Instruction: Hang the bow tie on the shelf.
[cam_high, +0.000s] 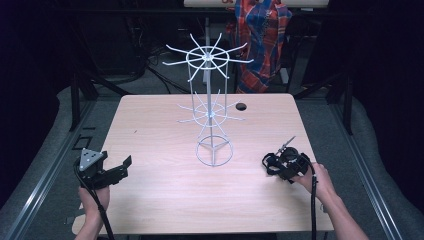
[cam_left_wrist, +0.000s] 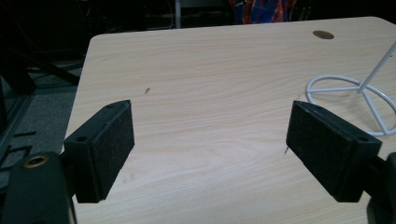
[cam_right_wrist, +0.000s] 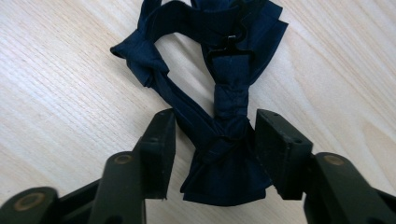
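The bow tie (cam_right_wrist: 224, 116) lies on the counter (cam_high: 165, 200) at lower right, between the right gripper's (cam_right_wrist: 212, 149) part-closed jaws, its band running away up the frame. The left gripper (cam_left_wrist: 210, 149), lower left, gapes empty, well apart from it.

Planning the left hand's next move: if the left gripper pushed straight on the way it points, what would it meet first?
Probably bare table: the left gripper points across open wood, and the white wire rack's base ring sits off to its right.
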